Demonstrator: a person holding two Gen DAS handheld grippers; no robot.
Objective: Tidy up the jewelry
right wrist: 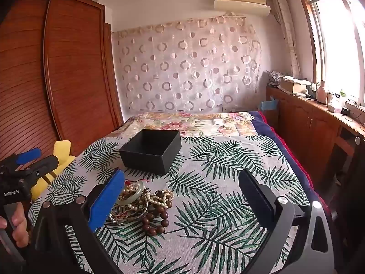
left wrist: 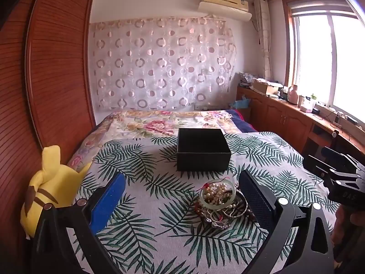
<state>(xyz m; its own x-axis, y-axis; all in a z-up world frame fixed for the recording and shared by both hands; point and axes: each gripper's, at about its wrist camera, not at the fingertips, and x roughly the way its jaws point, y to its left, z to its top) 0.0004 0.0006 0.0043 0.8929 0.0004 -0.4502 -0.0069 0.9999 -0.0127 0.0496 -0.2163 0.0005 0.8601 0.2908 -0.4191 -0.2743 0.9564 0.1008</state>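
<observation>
1. One open black square cardboard box (left wrist: 203,150) stands on your palm-leaf-print cloth (left wrist: 146,228), which covers the near part of the bed.
2. One heap of tangled jewelry (left wrist: 220,202) lies on that cloth, nearer you than the box and apart from it. In it you have one pale green jade bangle (left wrist: 216,202) and pearl strands; the finer pieces cannot be counted.
3. Your left gripper (left wrist: 182,194) has its fingers spread wide with nothing between them; the heap sits just inside its black right finger.
4. Your right gripper (right wrist: 182,194) is likewise spread wide and holds nothing; the heap lies beside its blue left finger.
5. One yellow plush toy (left wrist: 52,182) rests at the left edge of the bed.
6. Only the right wrist view shows the dark brown wooden bead bracelet (right wrist: 157,221) and the lettering "GenRobot.AI" on the left gripper's body.
7. Only the left wrist view shows the letters "DAS" on the right gripper's body.
</observation>
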